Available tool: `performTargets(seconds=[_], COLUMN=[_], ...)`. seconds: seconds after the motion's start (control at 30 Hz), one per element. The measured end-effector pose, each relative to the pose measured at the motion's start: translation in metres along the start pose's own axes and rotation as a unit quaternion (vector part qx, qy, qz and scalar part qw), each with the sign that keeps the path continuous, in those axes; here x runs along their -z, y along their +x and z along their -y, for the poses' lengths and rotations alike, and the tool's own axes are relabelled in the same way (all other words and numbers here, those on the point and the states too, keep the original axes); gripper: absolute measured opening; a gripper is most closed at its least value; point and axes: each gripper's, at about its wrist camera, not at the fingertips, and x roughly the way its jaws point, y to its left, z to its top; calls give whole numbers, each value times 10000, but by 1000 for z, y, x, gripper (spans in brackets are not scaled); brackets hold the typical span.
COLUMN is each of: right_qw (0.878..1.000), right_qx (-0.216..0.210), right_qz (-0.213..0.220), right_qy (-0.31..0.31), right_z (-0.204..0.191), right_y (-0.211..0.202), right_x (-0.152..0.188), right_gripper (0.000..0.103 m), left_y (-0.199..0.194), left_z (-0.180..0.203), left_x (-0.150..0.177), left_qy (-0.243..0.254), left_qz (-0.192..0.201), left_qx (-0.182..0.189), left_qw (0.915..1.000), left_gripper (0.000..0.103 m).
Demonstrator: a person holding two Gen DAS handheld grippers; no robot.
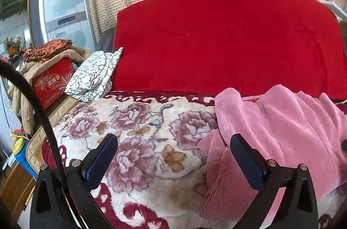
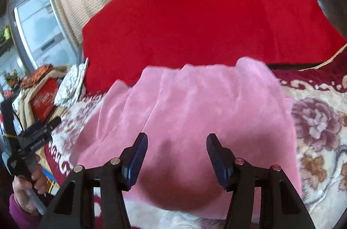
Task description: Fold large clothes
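Your left gripper stands wide open over the floral blanket, holding nothing; its right finger sits just beside the pink garment. Your right gripper is parted, empty, above the same garment, which lies bunched at the near right of the bed. Risk: pinching one layer only, or catching blanket pile, would skew the fold. Red box, far left: contents hidden under the clothes draped on it.

Floral blanket open leftward; pink garment blocks right; red quilt behind.
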Motion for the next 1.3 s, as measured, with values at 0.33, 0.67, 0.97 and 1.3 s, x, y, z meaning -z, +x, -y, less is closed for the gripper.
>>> performTargets(seconds=[0.33,0.67,0.97,1.3], right_qw=[9992,9998,9984,9995], right_qx=[116,76,186,121], right_qz=[-381,206,-520,-246], right_qy=[-51,-15,-95,-125], right_z=[-10,-12,-11,-9], right_y=[17,-21,21,-4], right_x=[10,6,17,13], right_gripper=[60,61,60,60], left_y=[-15,-18,-16,-17], left_z=[-5,-13,-18,-18], left_x=[6,6,6,6], left_qy=[-98,-195,-260,-235], left_qz=[110,209,257,313], left_qx=[-20,-57,-124,-149], left_qw=[9999,9996,9993,9991], left_gripper=[103,103,103,103])
